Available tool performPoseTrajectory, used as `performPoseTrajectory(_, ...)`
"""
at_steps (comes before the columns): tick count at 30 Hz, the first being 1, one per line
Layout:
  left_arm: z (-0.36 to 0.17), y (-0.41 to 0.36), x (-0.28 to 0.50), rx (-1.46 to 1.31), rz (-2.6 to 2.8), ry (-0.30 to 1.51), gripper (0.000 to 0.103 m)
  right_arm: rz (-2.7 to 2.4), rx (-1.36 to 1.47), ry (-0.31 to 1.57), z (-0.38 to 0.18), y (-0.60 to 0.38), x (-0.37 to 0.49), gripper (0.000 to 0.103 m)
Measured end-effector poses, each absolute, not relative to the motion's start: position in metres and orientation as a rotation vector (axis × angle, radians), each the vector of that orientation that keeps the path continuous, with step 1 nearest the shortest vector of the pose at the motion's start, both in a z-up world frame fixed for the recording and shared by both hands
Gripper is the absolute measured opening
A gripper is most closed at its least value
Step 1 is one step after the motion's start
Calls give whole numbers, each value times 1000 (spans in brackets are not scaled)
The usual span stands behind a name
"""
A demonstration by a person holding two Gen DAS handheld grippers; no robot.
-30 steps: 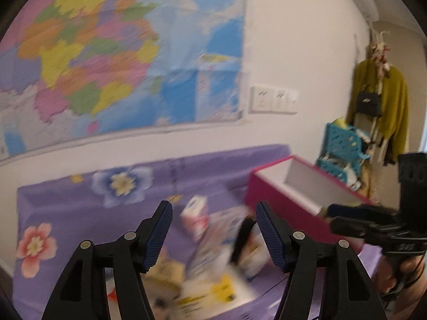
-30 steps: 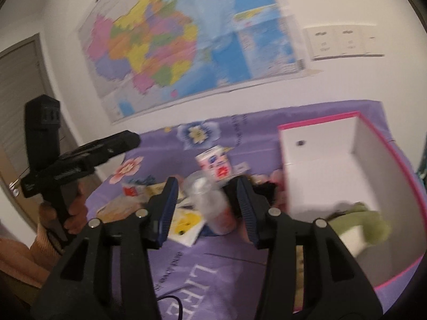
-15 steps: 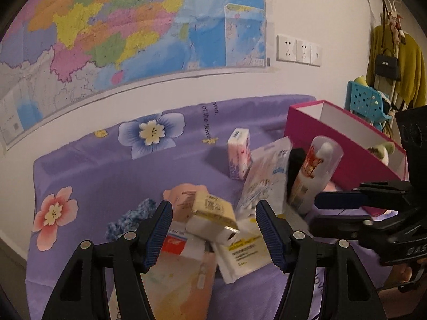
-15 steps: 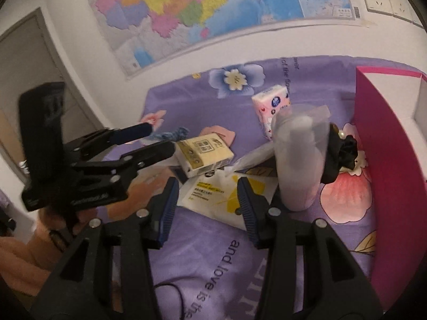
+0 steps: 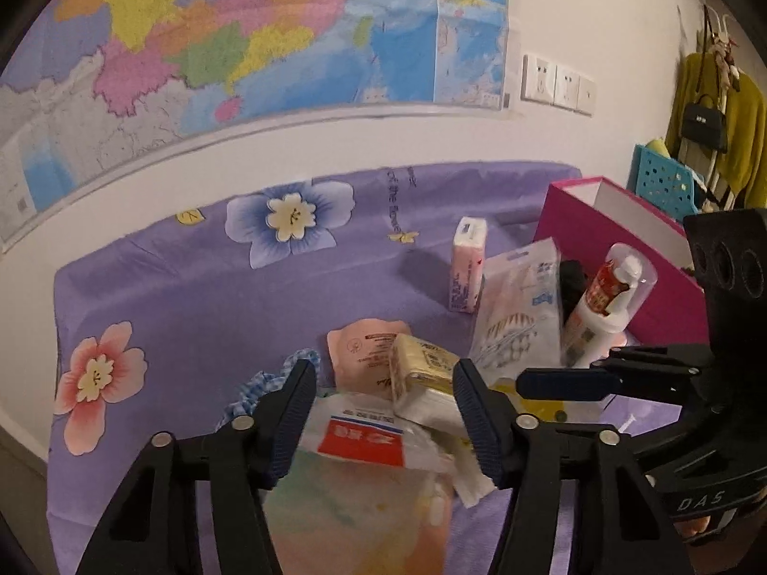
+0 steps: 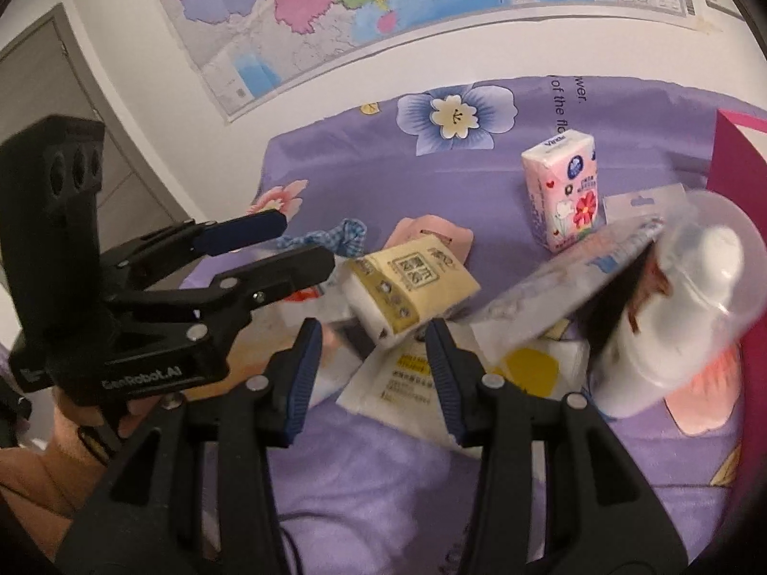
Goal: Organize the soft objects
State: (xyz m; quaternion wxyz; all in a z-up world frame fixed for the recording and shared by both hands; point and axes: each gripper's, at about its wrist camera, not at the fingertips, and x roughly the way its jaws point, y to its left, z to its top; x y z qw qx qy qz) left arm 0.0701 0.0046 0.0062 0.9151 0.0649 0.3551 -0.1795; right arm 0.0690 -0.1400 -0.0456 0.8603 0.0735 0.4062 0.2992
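Your left gripper, low centre of its view, has just been closing but its jaws stand apart, gripping nothing; the yellow tissue pack lies beyond its fingertips on the purple cloth. Your right gripper hangs with jaws parted and empty over the same pile. The pink tissue pack stands upright, upper right. The pink box sits at right edge, a white bottle before it.
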Motion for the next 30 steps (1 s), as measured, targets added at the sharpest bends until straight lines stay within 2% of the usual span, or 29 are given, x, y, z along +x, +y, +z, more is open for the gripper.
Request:
performPoseTrajectory(1,5,5,73,134,-382,739,56,630,163,861,-47,-138,73,48)
performPoseTrajectory(3,2,5,82,129,-412,779,45,615,167,877,-50,-134,79,48)
performPoseTrajectory(5,-2,5,87,138,-430,812,40,594,172,893,-54,-133,84,48)
performPoseTrajectory(8,-8,2,94,150,-462,851,36,576,198,926,-63,-134,91,48)
performPoseTrajectory(11,-12,-1,99,146,-514,897,27,575,225,943,-69,-135,95,48)
performPoseTrajectory(14,-19,-3,108,149,-555,947,25,579,252,952,-74,-136,100,46)
performPoseTrajectory(16,-22,-5,111,151,-564,959,24,583,256,944,-76,-136,101,40)
performPoseTrajectory(18,-24,-7,115,155,-574,971,23,585,249,943,-78,-134,101,29)
performPoseTrajectory(20,-25,-9,117,149,-589,978,20,589,228,935,-78,-131,100,24)
performPoseTrajectory(25,-24,-11,117,132,-606,985,19,564,200,925,-76,-131,97,23)
performPoseTrajectory(30,-23,-7,128,135,-538,992,23,521,224,903,-67,-138,99,25)
